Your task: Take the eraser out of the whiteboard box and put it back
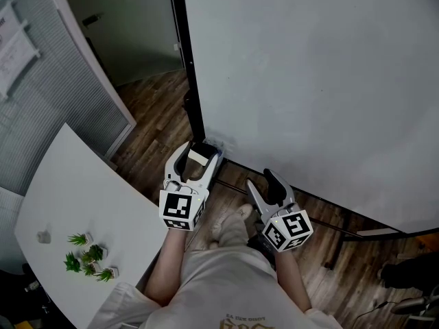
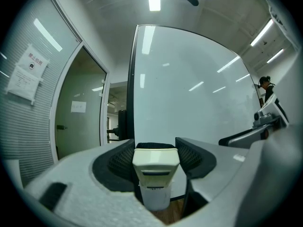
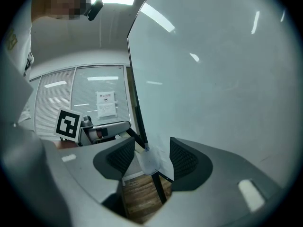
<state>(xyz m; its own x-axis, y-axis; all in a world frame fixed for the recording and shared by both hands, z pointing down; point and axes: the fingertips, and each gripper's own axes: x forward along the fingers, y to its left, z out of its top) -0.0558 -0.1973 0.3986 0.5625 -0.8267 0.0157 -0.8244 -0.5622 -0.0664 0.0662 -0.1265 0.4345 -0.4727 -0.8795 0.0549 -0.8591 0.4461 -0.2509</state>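
Left gripper [image 2: 155, 151] clamped on eraser [image 2: 156, 167], jaws wide, just beside whiteboard box [image 3: 149, 164] at lower-left corner of whiteboard [image 1: 309, 81]. Right gripper [image 1: 264, 184] open, empty, near on right.

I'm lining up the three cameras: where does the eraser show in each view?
Head view: eraser, left of centre, gripped in the left gripper's tongs.
Left gripper view: bottom centre, between the tongs.
Right gripper view: seemingly the cream sliver at lower centre-left.
Shared landmark: the whiteboard, in all three.
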